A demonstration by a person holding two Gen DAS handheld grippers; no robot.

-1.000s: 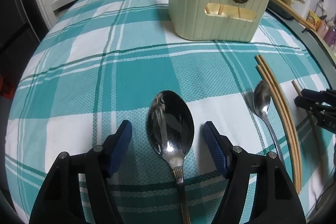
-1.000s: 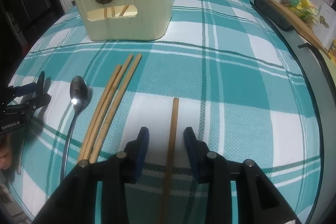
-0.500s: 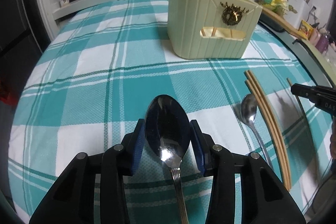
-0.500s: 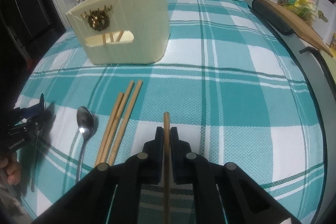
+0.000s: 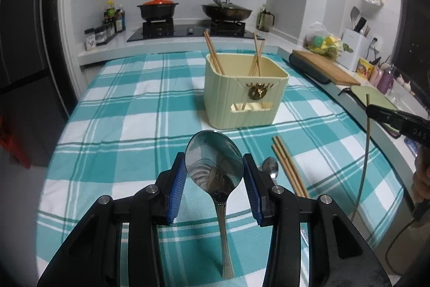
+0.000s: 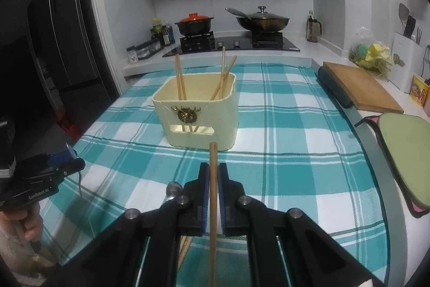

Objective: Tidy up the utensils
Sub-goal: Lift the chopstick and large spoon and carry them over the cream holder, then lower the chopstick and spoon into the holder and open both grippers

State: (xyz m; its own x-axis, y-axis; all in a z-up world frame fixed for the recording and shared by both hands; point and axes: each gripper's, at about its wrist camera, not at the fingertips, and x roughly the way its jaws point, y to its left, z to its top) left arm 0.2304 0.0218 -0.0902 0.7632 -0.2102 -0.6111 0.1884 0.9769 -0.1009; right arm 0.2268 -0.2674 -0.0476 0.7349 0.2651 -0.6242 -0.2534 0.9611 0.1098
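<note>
Raised spoon, bowl toward holder

Dim indoor light, fisheye-warped edges, sharp

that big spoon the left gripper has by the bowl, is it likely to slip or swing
Probably slippery: the large spoon is polished metal, pinched only across its rounded bowl by the left gripper. Its long handle hangs free below, so it may pivot. It looks stiff and fairly heavy.

I count two spoons: a large spoon and a small spoon. Chopsticks: one held chopstick, three loose chopsticks, four in the holder. Two pots.
</note>
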